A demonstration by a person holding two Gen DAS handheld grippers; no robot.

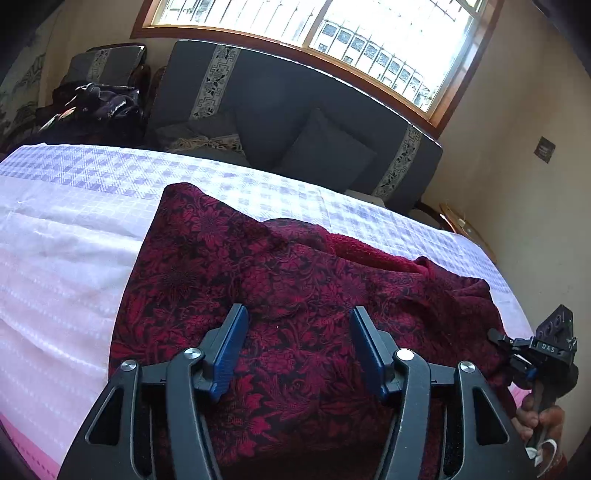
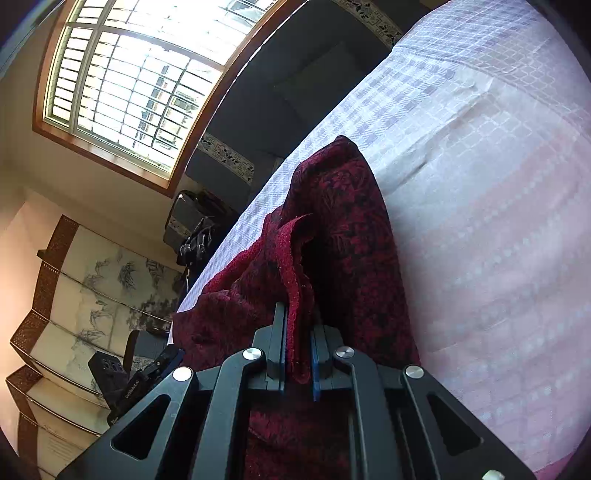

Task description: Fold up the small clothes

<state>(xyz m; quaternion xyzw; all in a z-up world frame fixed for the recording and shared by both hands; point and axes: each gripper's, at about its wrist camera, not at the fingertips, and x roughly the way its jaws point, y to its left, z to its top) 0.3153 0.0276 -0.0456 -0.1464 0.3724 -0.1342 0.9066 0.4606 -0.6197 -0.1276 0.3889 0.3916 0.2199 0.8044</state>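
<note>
Dark red floral-patterned knit garment (image 1: 280, 280) lies spread on the counter under a white-and-lilac checked cloth (image 1: 74, 229). Left gripper (image 1: 295, 325) hangs over it, blue-padded fingers (image 1: 231, 343) released, nothing between them. Right gripper (image 2: 297, 332) at the garment's right edge, fingers clenched on a raised fold of it.

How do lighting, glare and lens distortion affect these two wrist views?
Left wrist view: the window is blown out white, the sofa below it dark, the table edge bowed by the fisheye; the red garment stays sharp. Right wrist view: the window again overexposed, the garment fold between the right gripper pads deep in shadow, the corners vignetted black.
</note>
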